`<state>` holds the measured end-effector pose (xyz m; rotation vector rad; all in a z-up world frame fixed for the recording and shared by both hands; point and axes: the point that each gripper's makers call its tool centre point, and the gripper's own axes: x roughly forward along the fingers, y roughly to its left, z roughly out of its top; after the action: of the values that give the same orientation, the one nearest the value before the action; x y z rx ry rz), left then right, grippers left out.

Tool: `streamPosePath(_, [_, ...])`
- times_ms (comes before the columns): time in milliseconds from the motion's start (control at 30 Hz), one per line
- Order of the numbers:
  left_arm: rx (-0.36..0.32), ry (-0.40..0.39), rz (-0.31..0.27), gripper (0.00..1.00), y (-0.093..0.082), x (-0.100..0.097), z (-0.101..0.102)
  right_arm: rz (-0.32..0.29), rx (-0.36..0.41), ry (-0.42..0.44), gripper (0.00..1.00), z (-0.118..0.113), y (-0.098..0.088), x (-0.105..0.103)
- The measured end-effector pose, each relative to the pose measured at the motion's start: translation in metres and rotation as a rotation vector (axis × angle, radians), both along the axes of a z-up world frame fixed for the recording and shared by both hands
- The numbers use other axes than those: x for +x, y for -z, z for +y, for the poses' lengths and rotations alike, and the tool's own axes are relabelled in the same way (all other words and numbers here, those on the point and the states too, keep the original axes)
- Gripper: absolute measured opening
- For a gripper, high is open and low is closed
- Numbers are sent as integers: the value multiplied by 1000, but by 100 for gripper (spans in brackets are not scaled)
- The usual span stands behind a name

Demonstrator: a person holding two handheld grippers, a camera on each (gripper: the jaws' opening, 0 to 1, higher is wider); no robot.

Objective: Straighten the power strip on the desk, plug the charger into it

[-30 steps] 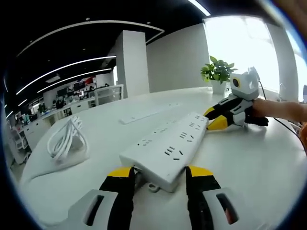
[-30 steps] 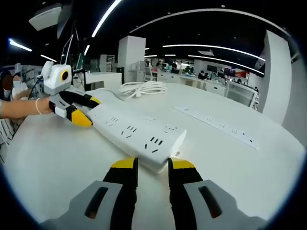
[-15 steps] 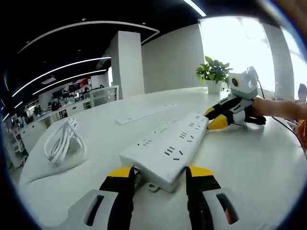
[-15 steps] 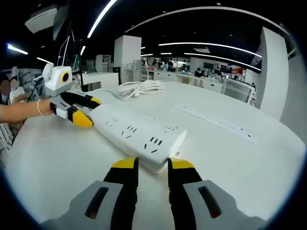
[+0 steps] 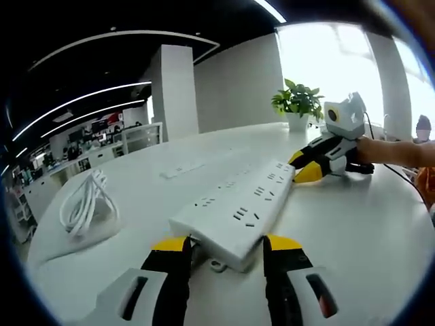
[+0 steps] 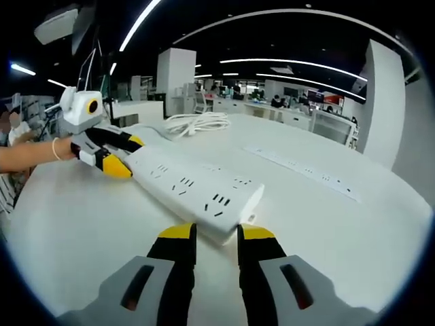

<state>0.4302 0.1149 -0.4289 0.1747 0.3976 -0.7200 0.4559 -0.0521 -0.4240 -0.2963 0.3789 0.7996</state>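
A long white power strip [image 5: 238, 207] lies on the white desk [image 5: 353, 231], stretched between my two grippers. My left gripper [image 5: 225, 246] has its yellow-tipped jaws on either side of one end and is shut on it; in the right gripper view the left gripper [image 6: 124, 156] sits at the strip's far end. My right gripper [image 6: 217, 233] stands narrowly closed on the corner of the other end of the power strip [image 6: 190, 187]; from the left gripper view the right gripper [image 5: 304, 166] grips that far end. A short loop of cord [image 5: 215, 264] shows under the end by the left jaws.
A coiled white cable [image 5: 85, 204] [image 6: 197, 124] lies further along the desk. A second flat power strip [image 5: 183, 168] [image 6: 306, 178] rests beyond the first. A potted plant [image 5: 297, 105] stands near the window. A person's hand [image 5: 397, 151] [image 6: 27, 153] holds each gripper.
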Motion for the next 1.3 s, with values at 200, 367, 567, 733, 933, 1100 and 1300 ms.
streamPosePath(200, [3, 22, -1, 43, -1, 1, 0, -10, -5, 11, 23, -1, -1, -2])
streamPosePath(367, [5, 37, 0, 42, -1, -1, 0, -18, -1, 21, 22, -2, -2, -4])
streamPosePath(567, [0, 49, 3, 42, -2, 0, 0, -16, 3, 23, 22, -3, -3, -5])
streamPosePath(733, [-3, 69, -1, 42, -3, 1, -1, -14, 14, 27, 22, -4, -4, -7])
streamPosePath(933, [-3, 82, -2, 42, -2, 0, -2, -17, 12, 29, 21, -6, -4, -10])
streamPosePath(1100, [-2, 97, -3, 42, -2, 0, -3, -14, 3, 25, 21, -7, -3, -14])
streamPosePath(1300, [-2, 109, -1, 42, -1, 1, -4, -8, 10, 22, 20, -8, -3, -19])
